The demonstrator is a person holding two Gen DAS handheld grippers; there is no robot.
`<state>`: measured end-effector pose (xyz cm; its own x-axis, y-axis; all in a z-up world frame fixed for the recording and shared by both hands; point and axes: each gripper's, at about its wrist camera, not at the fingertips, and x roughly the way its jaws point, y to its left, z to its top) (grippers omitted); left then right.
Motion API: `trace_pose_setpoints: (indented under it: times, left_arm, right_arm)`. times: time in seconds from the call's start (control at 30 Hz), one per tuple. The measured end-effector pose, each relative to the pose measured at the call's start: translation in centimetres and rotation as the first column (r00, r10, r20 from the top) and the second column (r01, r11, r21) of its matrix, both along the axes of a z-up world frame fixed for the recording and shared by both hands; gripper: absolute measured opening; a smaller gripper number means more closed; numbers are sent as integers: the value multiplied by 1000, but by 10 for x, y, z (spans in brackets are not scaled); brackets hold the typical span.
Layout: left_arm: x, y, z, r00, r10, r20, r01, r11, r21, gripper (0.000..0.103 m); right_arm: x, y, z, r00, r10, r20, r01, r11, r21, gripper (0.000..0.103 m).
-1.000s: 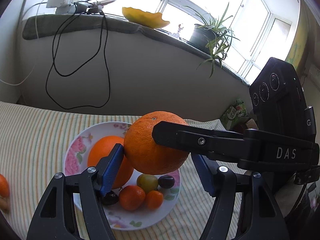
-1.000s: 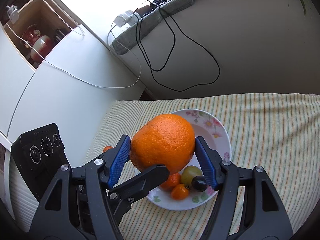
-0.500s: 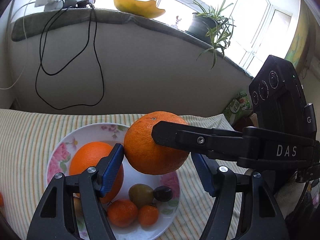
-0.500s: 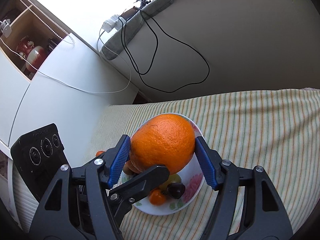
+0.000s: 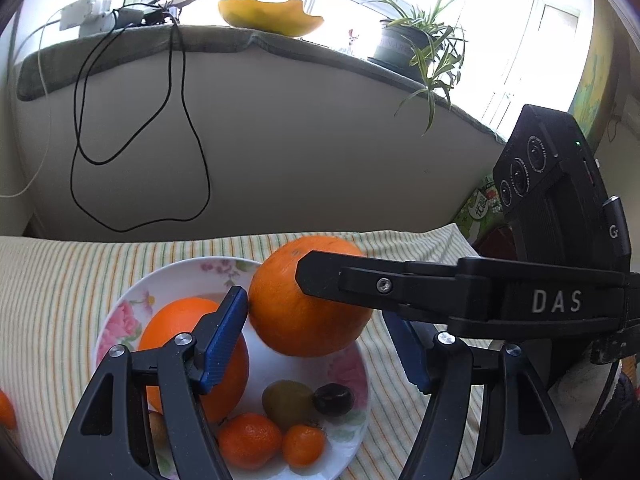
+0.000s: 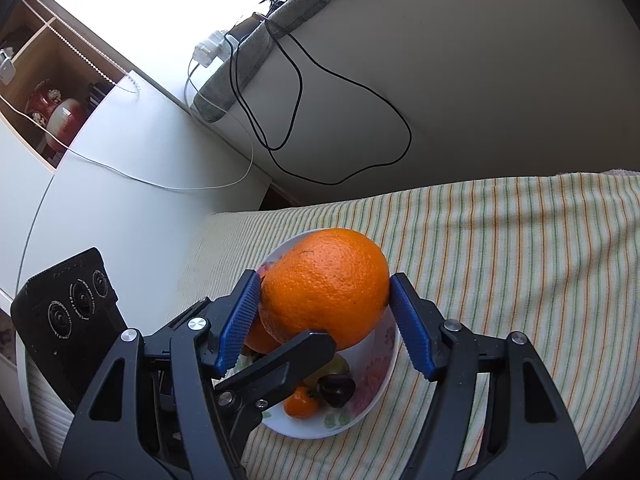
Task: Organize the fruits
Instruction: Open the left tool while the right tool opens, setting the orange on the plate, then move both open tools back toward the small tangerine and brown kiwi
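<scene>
A large orange (image 5: 304, 312) hangs above the flowered plate (image 5: 120, 320), gripped from two sides at once. My left gripper (image 5: 316, 320) is shut on it, its blue pads (image 5: 224, 336) against the peel. My right gripper (image 6: 324, 296) is also shut on the orange (image 6: 324, 284); one of its black fingers (image 5: 360, 280) crosses in front in the left wrist view. On the plate (image 6: 380, 384) lie a second orange (image 5: 176, 328), two mandarins (image 5: 248, 440), a greenish fruit (image 5: 286, 398) and a dark one (image 5: 334, 398).
The plate rests on a striped cloth (image 6: 500, 260). A small orange fruit (image 5: 6, 408) lies on the cloth at the left edge. Behind runs a wall with hanging black cables (image 5: 140, 160) under a windowsill holding a potted plant (image 5: 416, 48). A white cabinet (image 6: 120, 200) stands at the left.
Both grippers have carried the orange together farther over the plate and slightly lower. In the right wrist view the plate now sits behind and under the orange. Neither grip has changed.
</scene>
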<state>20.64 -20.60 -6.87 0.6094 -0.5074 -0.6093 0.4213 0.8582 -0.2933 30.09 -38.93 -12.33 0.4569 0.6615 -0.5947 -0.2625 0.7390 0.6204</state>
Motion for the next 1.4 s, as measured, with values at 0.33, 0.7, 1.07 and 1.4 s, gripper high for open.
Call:
trace_pose_setpoints:
  times: [0.33, 0.7, 1.07, 1.4]
  left_arm:
    - [-11, -7, 11, 1000, -14, 27, 13, 1000, 23, 69]
    - [-28, -3, 20, 999, -14, 45, 13, 1000, 20, 70]
    - [-51, 15, 28, 997, 3, 76, -4, 1000, 11, 70]
    - [-68, 41, 32, 995, 39, 94, -39, 999, 2, 70]
  right_arm:
    - [-8, -4, 22, 998, -18, 62, 19, 1000, -22, 73]
    - [-23, -12, 29, 995, -52, 90, 57, 997, -55, 76]
    - [-47, -8, 45, 982, -69, 175, 90, 989, -118, 76]
    - [-69, 18, 61, 967, -41, 252, 88, 980, -180, 76]
